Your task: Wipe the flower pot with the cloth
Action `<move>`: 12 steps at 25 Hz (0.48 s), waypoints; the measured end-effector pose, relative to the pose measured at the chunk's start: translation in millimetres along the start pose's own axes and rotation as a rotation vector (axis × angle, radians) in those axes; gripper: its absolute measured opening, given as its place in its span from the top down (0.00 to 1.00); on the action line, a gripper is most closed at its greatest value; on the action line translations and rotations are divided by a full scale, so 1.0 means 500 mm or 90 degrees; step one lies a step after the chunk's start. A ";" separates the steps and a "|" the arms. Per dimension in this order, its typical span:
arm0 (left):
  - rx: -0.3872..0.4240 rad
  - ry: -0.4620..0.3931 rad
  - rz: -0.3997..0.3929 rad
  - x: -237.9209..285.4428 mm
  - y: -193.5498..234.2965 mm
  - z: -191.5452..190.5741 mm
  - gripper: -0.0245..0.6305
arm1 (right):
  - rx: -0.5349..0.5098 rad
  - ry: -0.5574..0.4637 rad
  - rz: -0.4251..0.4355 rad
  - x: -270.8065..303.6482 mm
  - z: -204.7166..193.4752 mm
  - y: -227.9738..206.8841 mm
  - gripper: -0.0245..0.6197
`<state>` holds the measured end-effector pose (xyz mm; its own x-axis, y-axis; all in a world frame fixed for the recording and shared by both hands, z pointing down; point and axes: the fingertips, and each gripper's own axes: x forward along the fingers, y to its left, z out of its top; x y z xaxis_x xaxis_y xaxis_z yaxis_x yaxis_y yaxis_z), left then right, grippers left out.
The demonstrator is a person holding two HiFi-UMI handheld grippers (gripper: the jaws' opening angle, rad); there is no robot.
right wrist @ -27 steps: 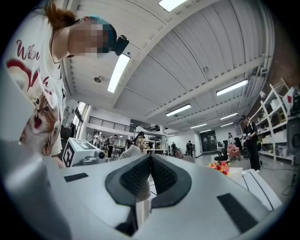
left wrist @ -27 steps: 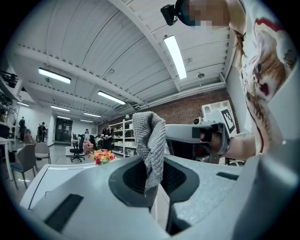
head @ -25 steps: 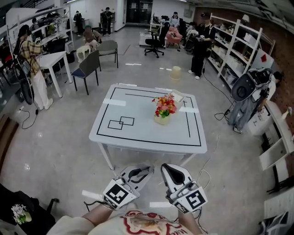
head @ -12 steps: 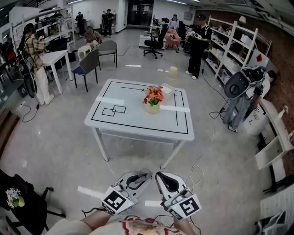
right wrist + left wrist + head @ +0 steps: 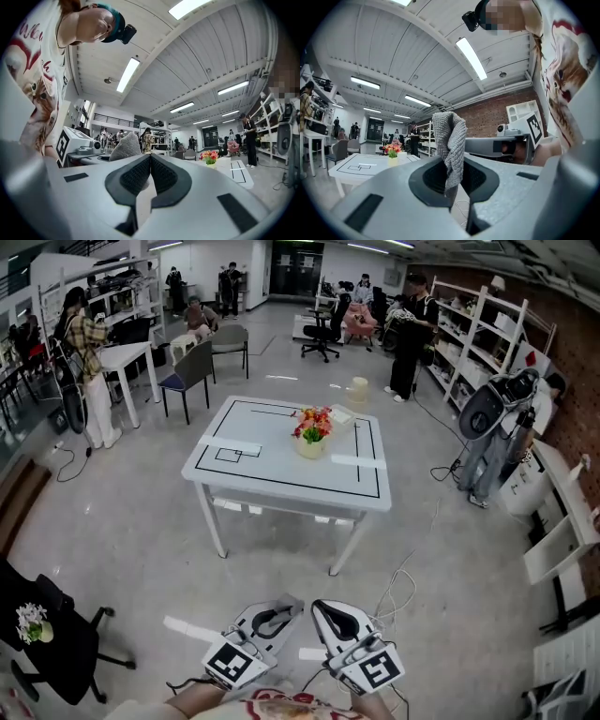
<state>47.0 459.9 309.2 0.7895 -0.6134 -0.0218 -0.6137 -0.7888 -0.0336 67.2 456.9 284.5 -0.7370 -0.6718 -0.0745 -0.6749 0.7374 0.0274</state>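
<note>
Since the earlier frame the counter had drawn further off in the head view. More bare floor lay between it and the two grippers, which kept their place low in the picture, side by side and pointing towards the counter.

The left gripper was clamped on the grey cloth. In the left gripper view a bunched fold stood up above the jaws and a tail hung down between the pads. The right gripper had its jaws pressed together with nothing between them. In the right gripper view the cloth showed only as a grey hump just beside it, on the neighbouring gripper.

The flower pot stood upright on the counter, towards the far right part of the taped black outline, with red and orange flowers rising out of it. It was well apart from both grippers, and nothing touched it.

As for progress, the only part that looked done was having the cloth in hand. No wiping had started, since the cloth was nowhere near the pot. What remained was, by my reckoning, nearly everything: closing the gap to the counter, bringing the cloth against the pot's side and rubbing round it. The empty right gripper would probably be needed to steady the pot, which looked light enough to slide or tip under a sideways push.
</note>
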 end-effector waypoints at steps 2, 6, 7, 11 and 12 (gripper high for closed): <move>0.016 -0.012 -0.004 -0.003 -0.003 0.016 0.91 | -0.004 -0.006 -0.008 -0.007 0.011 0.006 0.96; 0.025 -0.028 -0.015 -0.018 -0.011 0.037 0.91 | -0.011 -0.005 -0.023 -0.021 0.020 0.025 0.96; 0.017 -0.032 -0.016 -0.025 -0.012 0.040 0.91 | -0.013 -0.006 -0.026 -0.022 0.022 0.031 0.96; 0.017 -0.021 -0.018 -0.052 0.012 0.041 0.91 | -0.015 -0.022 -0.039 0.006 0.034 0.056 0.96; 0.031 -0.014 -0.019 -0.058 0.021 0.041 0.91 | -0.015 -0.025 -0.041 0.016 0.037 0.064 0.96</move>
<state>17.7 470.2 288.9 0.8079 -0.5878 -0.0427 -0.5892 -0.8037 -0.0837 40.4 476.3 266.3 -0.6901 -0.7144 -0.1159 -0.7221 0.6903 0.0450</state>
